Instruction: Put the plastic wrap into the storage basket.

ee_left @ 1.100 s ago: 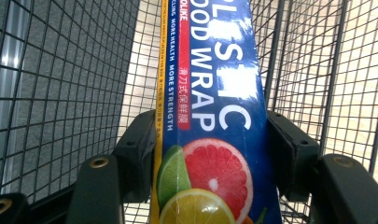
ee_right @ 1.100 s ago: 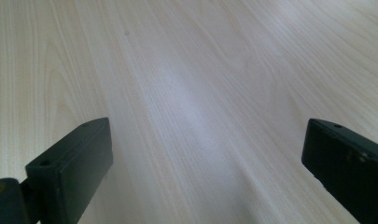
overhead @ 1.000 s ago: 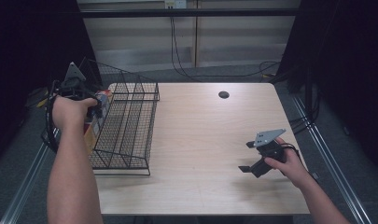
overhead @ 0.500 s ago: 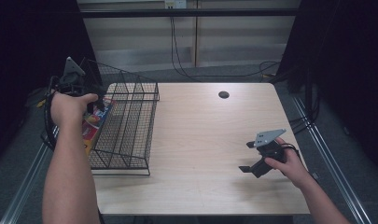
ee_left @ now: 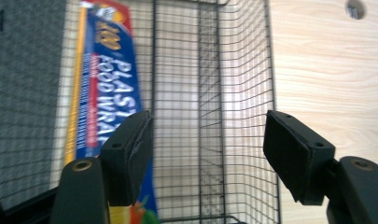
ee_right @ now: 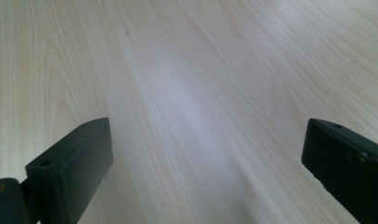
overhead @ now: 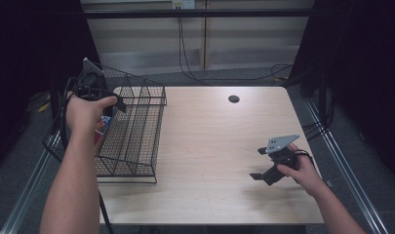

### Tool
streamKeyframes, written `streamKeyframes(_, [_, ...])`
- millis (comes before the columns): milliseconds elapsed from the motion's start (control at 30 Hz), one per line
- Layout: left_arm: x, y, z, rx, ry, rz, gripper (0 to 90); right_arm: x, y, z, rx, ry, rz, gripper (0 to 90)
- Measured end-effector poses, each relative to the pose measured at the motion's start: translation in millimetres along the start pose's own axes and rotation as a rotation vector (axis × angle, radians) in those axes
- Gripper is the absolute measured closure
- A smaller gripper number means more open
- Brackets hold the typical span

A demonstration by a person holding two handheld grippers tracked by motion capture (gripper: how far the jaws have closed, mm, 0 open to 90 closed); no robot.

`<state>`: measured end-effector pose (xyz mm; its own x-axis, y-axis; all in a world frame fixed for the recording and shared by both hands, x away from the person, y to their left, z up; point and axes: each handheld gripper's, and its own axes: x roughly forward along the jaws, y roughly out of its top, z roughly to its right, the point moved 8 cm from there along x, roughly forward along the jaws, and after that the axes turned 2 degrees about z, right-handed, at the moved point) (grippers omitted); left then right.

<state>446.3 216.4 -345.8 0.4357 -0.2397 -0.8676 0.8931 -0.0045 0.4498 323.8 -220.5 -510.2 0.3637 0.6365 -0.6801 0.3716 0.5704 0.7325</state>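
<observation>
Overhead, left gripper (overhead: 114, 103) hovers above wire basket (overhead: 136, 127), jaws apart.

Pale wood table (overhead: 209, 161) under the right fingers (ee_right: 70, 172), dark round hole (overhead: 233, 99) well ahead of them, black cables (overhead: 184, 53) on grey floor (overhead: 224, 78) beyond

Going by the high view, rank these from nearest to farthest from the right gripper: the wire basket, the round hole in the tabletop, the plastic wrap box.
Measured from the right gripper, at the table's right front:
1. Round hole, toward the far edge, just left of the gripper.
2. Wire basket, on the table's left side.
3. Plastic wrap box, along the basket's far left side, by the left hand.
</observation>
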Motion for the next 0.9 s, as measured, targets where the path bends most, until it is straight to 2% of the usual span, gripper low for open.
streamKeyframes(133, [1.9, -1.1, 11.0, 0.02, -0.045, 0.015, 29.8, -0.5, 0.5, 0.5, -0.001, -0.005, 0.004, 1.6])
streamKeyframes(400, [5.7, -3.5, 30.4, 0.085, -0.086, 0.032, 24.8, 0.0, 0.5, 0.0, 0.0, 0.0, 0.001, 1.6])
streamKeyframes(567, [10.5, -7.0, 47.5, 0.123, -0.128, 0.041, 21.4, -0.3, 0.8, 0.7, 0.001, -0.007, 0.006, 1.6])
streamKeyframes(900, [23.3, -19.5, 77.6, 0.204, -0.2, 0.032, 18.8, -0.7, 0.3, 1.2, 0.002, -0.008, 0.004, 1.6])
